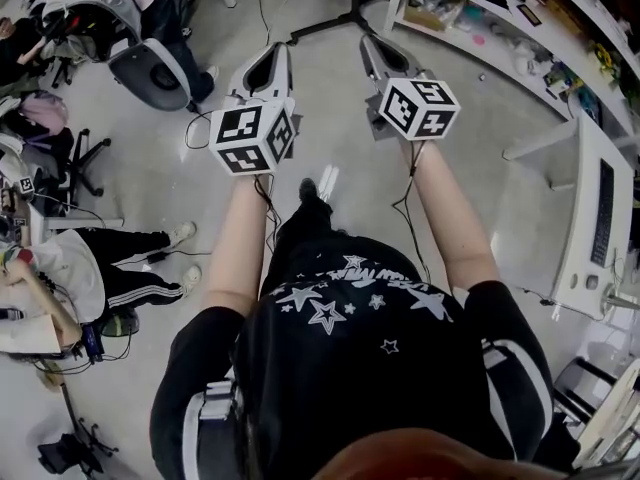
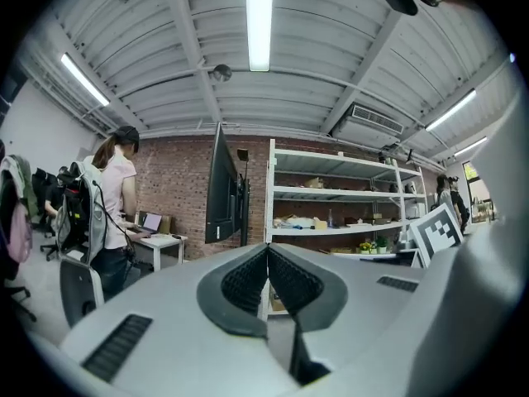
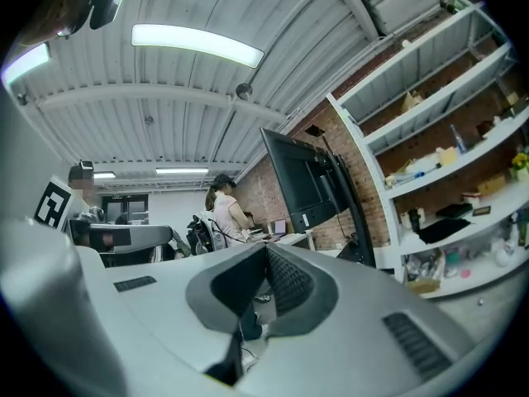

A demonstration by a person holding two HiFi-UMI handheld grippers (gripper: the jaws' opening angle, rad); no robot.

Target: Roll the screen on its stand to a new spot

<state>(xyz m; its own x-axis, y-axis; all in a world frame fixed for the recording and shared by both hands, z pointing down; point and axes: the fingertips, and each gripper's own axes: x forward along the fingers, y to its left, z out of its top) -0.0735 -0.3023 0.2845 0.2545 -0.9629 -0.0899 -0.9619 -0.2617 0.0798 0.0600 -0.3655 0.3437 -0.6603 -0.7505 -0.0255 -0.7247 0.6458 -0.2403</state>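
Note:
The screen is a black flat panel on a tall black post. In the left gripper view the screen [image 2: 221, 190] shows almost edge-on straight ahead; in the right gripper view the screen [image 3: 299, 180] hangs ahead and to the right. In the head view only the stand's black legs [image 1: 330, 23] show, on the floor just beyond both grippers. My left gripper [image 1: 283, 50] and right gripper [image 1: 370, 42] are held level side by side, pointing at the stand, apart from it. Both are shut with nothing between the pads: left gripper [image 2: 267, 251], right gripper [image 3: 266, 251].
White shelving [image 1: 500, 28] runs along the right; a white desk with a keyboard [image 1: 590, 208] stands nearer on the right. A grey office chair [image 1: 150, 63] and seated people are at left. A person [image 2: 111, 205] stands at a desk with a laptop beyond the screen.

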